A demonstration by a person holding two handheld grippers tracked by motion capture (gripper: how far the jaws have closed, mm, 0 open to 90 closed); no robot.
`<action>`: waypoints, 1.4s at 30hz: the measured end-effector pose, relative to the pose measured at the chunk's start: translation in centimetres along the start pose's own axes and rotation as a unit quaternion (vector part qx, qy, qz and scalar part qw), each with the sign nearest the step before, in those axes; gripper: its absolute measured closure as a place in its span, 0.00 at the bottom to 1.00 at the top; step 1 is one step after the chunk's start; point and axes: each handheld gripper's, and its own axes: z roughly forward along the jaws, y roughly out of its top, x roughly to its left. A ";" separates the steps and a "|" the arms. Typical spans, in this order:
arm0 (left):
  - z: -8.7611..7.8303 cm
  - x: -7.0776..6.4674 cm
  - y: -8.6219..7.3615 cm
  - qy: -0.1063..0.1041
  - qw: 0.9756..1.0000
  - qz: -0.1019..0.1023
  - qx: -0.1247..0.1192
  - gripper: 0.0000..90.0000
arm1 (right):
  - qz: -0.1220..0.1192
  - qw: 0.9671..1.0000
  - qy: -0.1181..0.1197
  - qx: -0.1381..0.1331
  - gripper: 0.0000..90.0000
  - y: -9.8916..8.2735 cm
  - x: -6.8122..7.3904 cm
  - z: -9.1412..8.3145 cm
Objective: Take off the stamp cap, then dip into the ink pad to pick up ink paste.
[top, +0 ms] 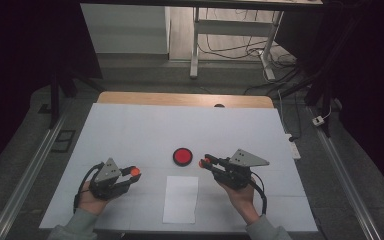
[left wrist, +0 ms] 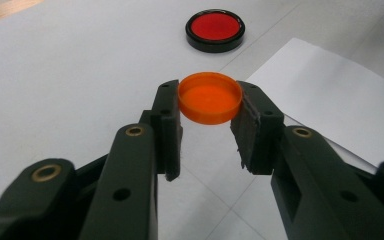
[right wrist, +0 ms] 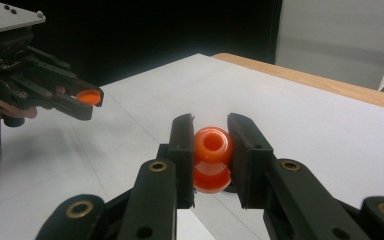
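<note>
Here the left gripper [left wrist: 207,117] pinches an orange cap [left wrist: 209,97] by its rim, hollow side up, at centre frame. The right gripper [right wrist: 211,150] clamps an orange bottle [right wrist: 212,159], its round mouth facing the camera. In the high view both sit mid-frame over the white table [top: 130,130], flanking a red disc [top: 182,156] and a paper sheet [top: 180,199].

Orange cap [left wrist: 210,97], orange bottle [right wrist: 212,159].

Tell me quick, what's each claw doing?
Left gripper: closed on an orange cap.
Right gripper: closed on an orange bottle.
</note>
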 end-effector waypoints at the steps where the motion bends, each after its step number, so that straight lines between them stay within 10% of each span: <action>1: 0.0 0.0 0.0 0.000 1.000 -0.001 0.000 0.72 | 0.000 1.000 0.000 0.000 0.81 0.0 0.0 0.0; 42: 0.2 0.0 -0.3 -0.004 1.000 -0.001 0.008 0.72 | -0.005 1.000 -0.003 -0.005 0.81 0.5 0.1 0.6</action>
